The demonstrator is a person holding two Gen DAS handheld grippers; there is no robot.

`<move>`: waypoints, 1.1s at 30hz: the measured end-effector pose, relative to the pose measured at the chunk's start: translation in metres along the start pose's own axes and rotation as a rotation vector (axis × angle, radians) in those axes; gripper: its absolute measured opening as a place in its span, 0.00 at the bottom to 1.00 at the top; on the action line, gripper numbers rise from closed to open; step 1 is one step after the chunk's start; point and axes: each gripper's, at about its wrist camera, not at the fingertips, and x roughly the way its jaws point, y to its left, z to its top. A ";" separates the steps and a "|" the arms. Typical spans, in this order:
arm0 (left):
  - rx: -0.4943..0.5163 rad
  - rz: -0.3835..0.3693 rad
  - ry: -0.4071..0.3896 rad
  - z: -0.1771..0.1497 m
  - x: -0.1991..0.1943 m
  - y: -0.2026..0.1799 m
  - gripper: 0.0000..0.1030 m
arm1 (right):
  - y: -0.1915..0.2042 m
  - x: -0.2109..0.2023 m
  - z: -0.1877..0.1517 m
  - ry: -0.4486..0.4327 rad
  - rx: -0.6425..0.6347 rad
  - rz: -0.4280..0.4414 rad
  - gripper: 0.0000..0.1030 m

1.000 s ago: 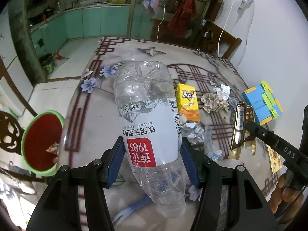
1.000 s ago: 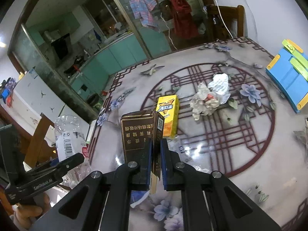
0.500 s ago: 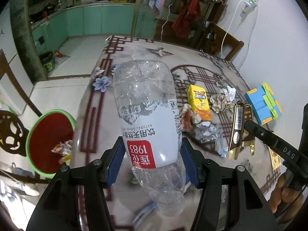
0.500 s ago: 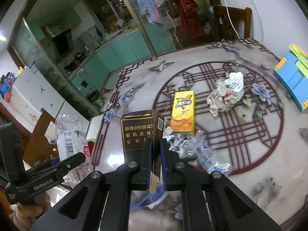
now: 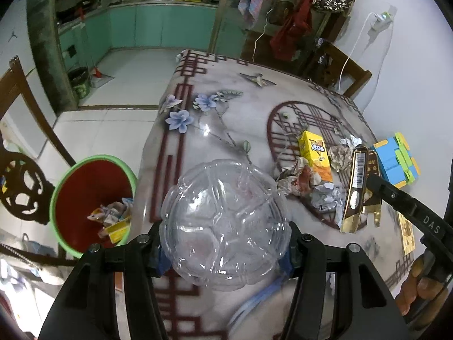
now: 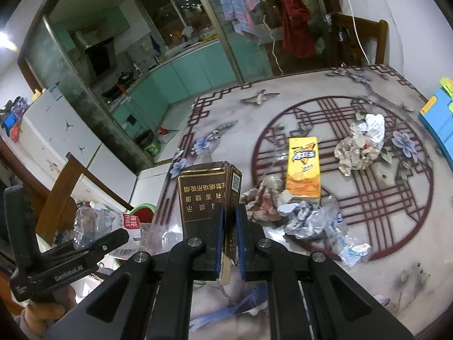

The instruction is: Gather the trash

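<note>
Bottle [image 5: 225, 226], gripped by the left gripper [image 5: 225, 250], has tipped since a second ago, its base now facing the camera and hiding its label. Right gripper [image 6: 229, 232] stays clamped on the dark carton [image 6: 209, 192]. Bin [image 5: 65, 189] sits left of the worktop [image 5: 226, 113], partly cut off.

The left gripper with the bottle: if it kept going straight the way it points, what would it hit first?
Probably the table: the left gripper, shut on the plastic bottle, points at its bare top, right of the bin. Depth is unclear.
</note>
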 end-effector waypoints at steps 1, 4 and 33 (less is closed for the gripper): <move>-0.003 -0.005 0.002 0.000 0.000 0.002 0.54 | 0.003 0.001 -0.001 0.001 -0.001 -0.001 0.07; -0.013 -0.023 0.006 -0.001 0.000 0.009 0.54 | 0.010 0.006 -0.002 0.008 -0.002 -0.001 0.07; -0.190 0.085 -0.024 -0.001 -0.017 0.146 0.54 | 0.126 0.077 -0.010 0.103 -0.135 0.073 0.07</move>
